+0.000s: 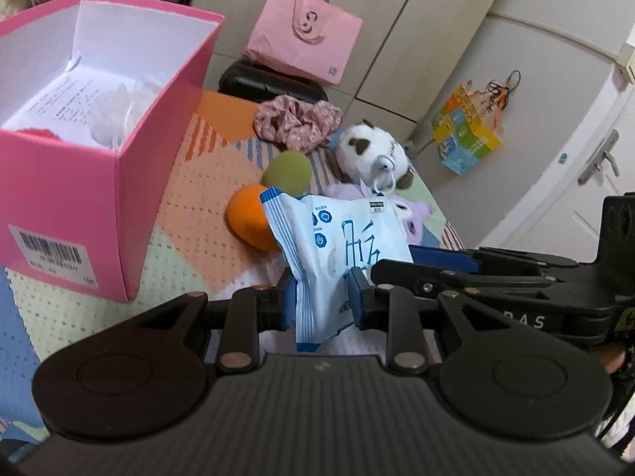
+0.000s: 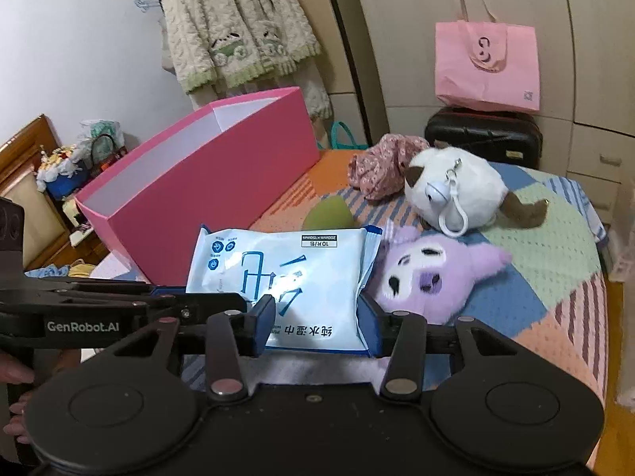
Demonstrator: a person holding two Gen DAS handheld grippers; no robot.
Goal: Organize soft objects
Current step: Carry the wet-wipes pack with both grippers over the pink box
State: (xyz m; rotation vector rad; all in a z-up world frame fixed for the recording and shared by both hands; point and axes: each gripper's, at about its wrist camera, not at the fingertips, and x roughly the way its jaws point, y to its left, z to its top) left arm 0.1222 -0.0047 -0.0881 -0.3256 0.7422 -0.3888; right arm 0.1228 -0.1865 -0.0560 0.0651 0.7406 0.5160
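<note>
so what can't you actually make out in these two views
- Pink box contents: left wrist view shows only a printed sheet and something red; the near wall hides the rest.
- Orange ball: the wipes pack covers part of it; absent from the right wrist view.
- Right gripper: pad contact on the pack unclear.

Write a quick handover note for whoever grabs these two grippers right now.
Left gripper: shut on the wipes pack.
Right gripper: jaws straddle the same pack, seemingly not clamped.
Pink box: open, already holds a few things.
Left on the bed: orange ball, green ball, white plush, purple plush, floral cloth.
</note>
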